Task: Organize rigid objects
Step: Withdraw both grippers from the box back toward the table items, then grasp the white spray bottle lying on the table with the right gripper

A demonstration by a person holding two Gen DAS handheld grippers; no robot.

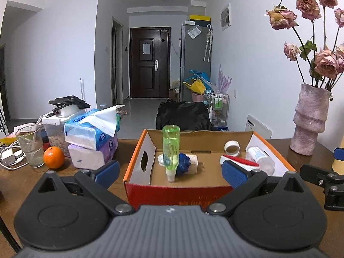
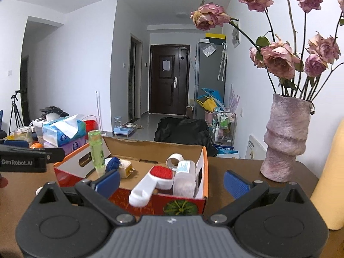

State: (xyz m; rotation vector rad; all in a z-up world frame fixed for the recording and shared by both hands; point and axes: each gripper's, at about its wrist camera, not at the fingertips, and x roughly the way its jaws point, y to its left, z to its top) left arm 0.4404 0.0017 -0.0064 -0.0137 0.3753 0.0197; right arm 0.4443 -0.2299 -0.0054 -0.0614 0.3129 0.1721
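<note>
An open cardboard box point(image 1: 137, 157) with orange rim and red front stands on the brown table. Inside it a green spray bottle point(image 1: 171, 148) stands nozzle down, beside a blue and white plug adapter point(image 1: 189, 162), a white tape roll point(image 1: 232, 147), a red and white brush point(image 1: 243, 162) and a white bottle point(image 1: 259, 157). My left gripper point(image 1: 171, 171) is open and empty, just in front of the box. My right gripper point(image 2: 172, 181) is open and empty at the box's point(image 2: 202, 161) front right corner, the brush handle point(image 2: 143, 192) between its fingers' span.
Tissue packs point(image 1: 92, 131), an orange point(image 1: 53, 157), a glass point(image 1: 30, 148) and chargers lie left of the box. A pink vase point(image 1: 309, 120) with dried roses stands at the right, also in the right wrist view point(image 2: 287, 137). A yellow object point(image 2: 331, 182) stands far right.
</note>
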